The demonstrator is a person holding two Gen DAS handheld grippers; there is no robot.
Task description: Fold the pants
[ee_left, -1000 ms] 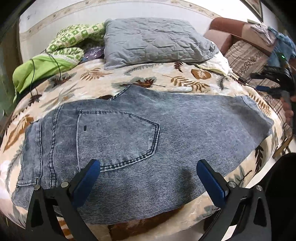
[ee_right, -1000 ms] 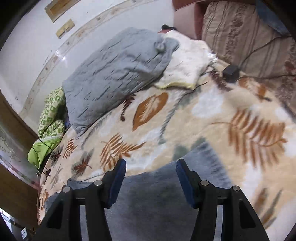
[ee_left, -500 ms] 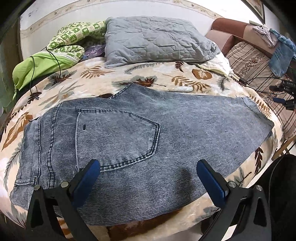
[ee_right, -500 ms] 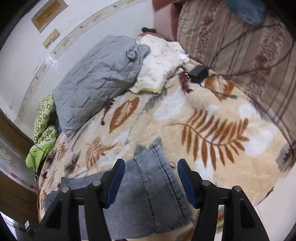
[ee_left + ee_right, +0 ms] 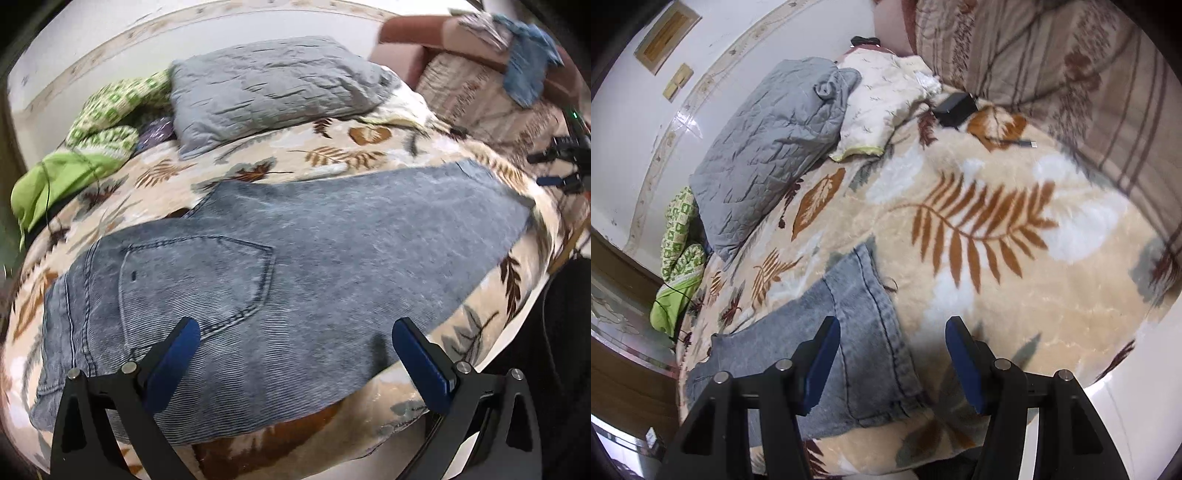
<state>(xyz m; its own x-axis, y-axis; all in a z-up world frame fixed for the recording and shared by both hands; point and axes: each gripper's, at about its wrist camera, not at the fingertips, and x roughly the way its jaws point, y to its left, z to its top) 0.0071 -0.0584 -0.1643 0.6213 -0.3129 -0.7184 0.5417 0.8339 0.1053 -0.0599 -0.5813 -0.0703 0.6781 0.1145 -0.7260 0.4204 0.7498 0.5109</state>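
Pants, grey-blue washed denim (image 5: 295, 266): laid flat across the leaf-patterned beige plush blanket (image 5: 997, 229), already doubled leg upon leg, back pocket uppermost. Waistband lies to the left of the left wrist view, hem toward the right edge of the bed. The flat, lengthwise lay suits a crosswise fold, hem brought to waist.

Left gripper, black frame with blue pads (image 5: 295, 354): jaws spread wide, holding nothing, hovering above the seat and thigh near the bed's front edge. Likely stationed to pin or take the waist half while the other end is lifted.

Right gripper, same build (image 5: 892, 354): jaws apart, empty, poised over the hem end (image 5: 871, 317), one pad above the denim and the other above bare blanket. It also shows small at the far right of the left wrist view (image 5: 561, 166). The straddle of the hem edge reads as a line-up for a pinch; whether either pad touches cloth cannot be told.

Pillow, grey quilted (image 5: 269, 88): at the head of the bed, well apart from the pants.

Bedding, green patterned and bunched (image 5: 107, 122): beside the pillow, clear of the work.

Adapter, small black, with cable (image 5: 955, 105): on the blanket near the striped sofa cushion (image 5: 1071, 74), well apart from the hem.

Judgement: the crosswise fold has not yet begun.
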